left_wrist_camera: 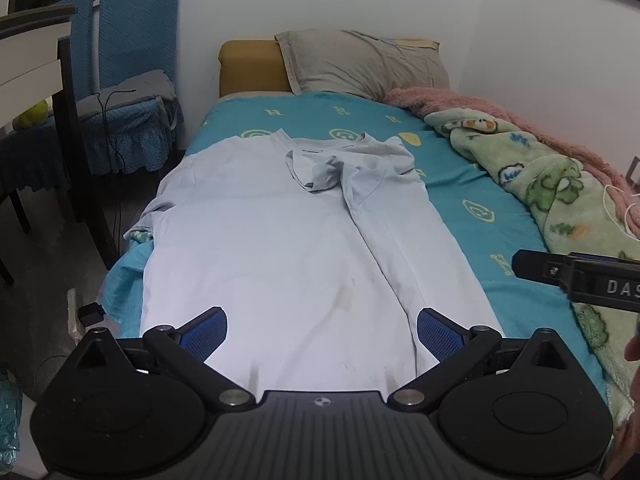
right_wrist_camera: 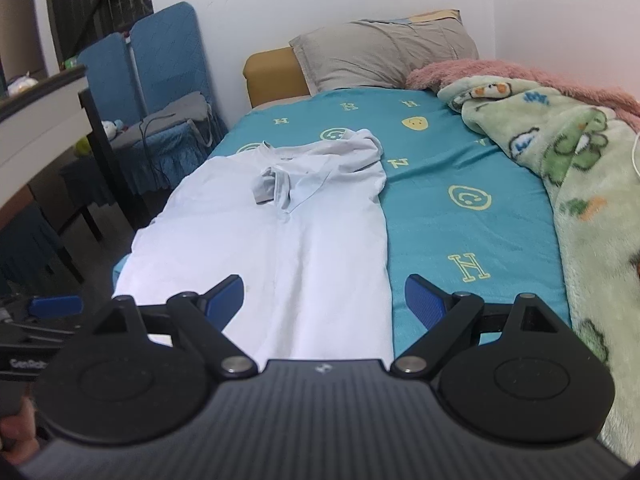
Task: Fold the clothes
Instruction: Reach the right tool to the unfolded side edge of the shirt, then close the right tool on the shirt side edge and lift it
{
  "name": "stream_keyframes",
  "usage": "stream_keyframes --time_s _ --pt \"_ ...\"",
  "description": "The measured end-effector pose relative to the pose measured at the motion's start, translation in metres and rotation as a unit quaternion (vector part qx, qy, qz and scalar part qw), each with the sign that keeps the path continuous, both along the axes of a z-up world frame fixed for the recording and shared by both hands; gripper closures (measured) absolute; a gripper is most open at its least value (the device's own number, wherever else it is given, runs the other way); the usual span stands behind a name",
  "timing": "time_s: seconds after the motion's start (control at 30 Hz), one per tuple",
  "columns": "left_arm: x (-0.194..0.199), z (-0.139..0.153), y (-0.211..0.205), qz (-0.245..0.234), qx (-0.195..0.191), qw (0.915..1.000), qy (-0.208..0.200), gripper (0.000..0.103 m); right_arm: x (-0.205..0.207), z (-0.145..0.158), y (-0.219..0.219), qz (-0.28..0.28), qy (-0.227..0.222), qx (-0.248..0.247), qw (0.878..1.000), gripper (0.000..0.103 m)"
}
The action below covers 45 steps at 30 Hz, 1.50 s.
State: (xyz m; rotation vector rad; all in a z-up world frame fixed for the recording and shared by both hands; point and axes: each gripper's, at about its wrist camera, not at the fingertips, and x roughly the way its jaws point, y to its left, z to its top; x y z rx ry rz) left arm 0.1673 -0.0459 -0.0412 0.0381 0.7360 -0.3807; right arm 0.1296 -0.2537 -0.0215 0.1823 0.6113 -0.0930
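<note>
A pale grey-white T-shirt (left_wrist_camera: 280, 248) lies lengthwise on the teal bed sheet (left_wrist_camera: 500, 184), its right side folded over onto the body, with the sleeve bunched near the collar. Its left sleeve hangs over the bed's left edge. It also shows in the right wrist view (right_wrist_camera: 304, 240). My left gripper (left_wrist_camera: 322, 334) is open and empty, hovering above the shirt's near hem. My right gripper (right_wrist_camera: 324, 304) is open and empty above the shirt's right edge; its body shows in the left wrist view (left_wrist_camera: 580, 280).
A grey pillow (left_wrist_camera: 360, 62) and a yellow cushion (left_wrist_camera: 248, 66) lie at the bed head. A green cartoon blanket (left_wrist_camera: 560, 200) and a pink blanket (left_wrist_camera: 480, 106) lie along the right side by the wall. Blue-covered chairs (left_wrist_camera: 132, 80) and a table (left_wrist_camera: 28, 48) stand to the left.
</note>
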Motion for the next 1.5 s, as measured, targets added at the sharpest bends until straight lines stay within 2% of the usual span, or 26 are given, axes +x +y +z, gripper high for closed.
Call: stream_keyframes --time_s 0.3,0.4,0.5,0.6,0.7,0.73,0.83,0.93,1.0,1.07,1.2,1.23,1.27,1.37,1.4,1.5 --pt "0.003 0.005 0.032 0.017 -0.025 0.9995 0.004 0.001 0.012 -0.003 0.020 0.026 0.012 -0.030 0.999 0.014" --pt "0.006 0.004 0.045 0.032 -0.033 0.9988 0.016 0.001 0.032 0.000 0.027 0.051 0.024 -0.033 0.998 0.014" --pt "0.013 -0.003 0.057 0.050 -0.037 0.9975 0.035 0.001 0.070 0.001 0.042 0.078 0.043 -0.049 0.995 0.015" --pt "0.023 -0.012 0.074 0.074 -0.045 0.9949 0.051 0.001 0.124 0.001 0.066 0.129 0.056 -0.042 0.989 0.015" --pt "0.034 -0.022 0.095 0.101 -0.060 0.9910 0.064 0.001 0.182 -0.004 0.113 0.186 0.062 -0.063 0.979 0.017" --pt "0.039 -0.026 0.102 0.113 -0.063 0.9893 0.067 0.001 0.200 -0.007 0.131 0.204 0.066 -0.069 0.974 0.025" --pt "0.053 -0.041 0.124 0.149 -0.063 0.9836 0.079 0.001 0.252 -0.019 0.183 0.256 0.077 -0.087 0.960 0.027" --pt "0.067 -0.061 0.145 0.185 -0.070 0.9751 0.100 0.001 0.296 -0.035 0.234 0.299 0.087 -0.110 0.944 0.037" --pt "0.077 -0.074 0.154 0.204 -0.079 0.9684 0.120 0.001 0.321 -0.049 0.262 0.320 0.097 -0.112 0.936 0.037" --pt "0.085 -0.085 0.162 0.216 -0.086 0.9632 0.135 0.001 0.339 -0.065 0.287 0.343 0.110 -0.130 0.924 0.046" --pt "0.095 -0.095 0.168 0.230 -0.091 0.9587 0.140 0.001 0.359 -0.096 0.318 0.384 0.131 -0.169 0.898 0.051" --pt "0.097 -0.097 0.169 0.233 -0.091 0.9579 0.141 0.001 0.363 -0.102 0.322 0.387 0.137 -0.174 0.895 0.055" --pt "0.098 -0.098 0.169 0.235 -0.092 0.9570 0.142 0.001 0.366 -0.108 0.325 0.389 0.142 -0.179 0.892 0.067" --pt "0.101 -0.103 0.169 0.242 -0.096 0.9541 0.147 0.001 0.371 -0.119 0.325 0.382 0.153 -0.181 0.893 0.088" --pt "0.101 -0.104 0.169 0.244 -0.098 0.9537 0.145 0.001 0.373 -0.122 0.325 0.380 0.156 -0.181 0.894 0.090" --pt "0.097 -0.098 0.167 0.251 -0.100 0.9550 0.123 0.001 0.373 -0.115 0.315 0.367 0.141 -0.153 0.907 0.092"
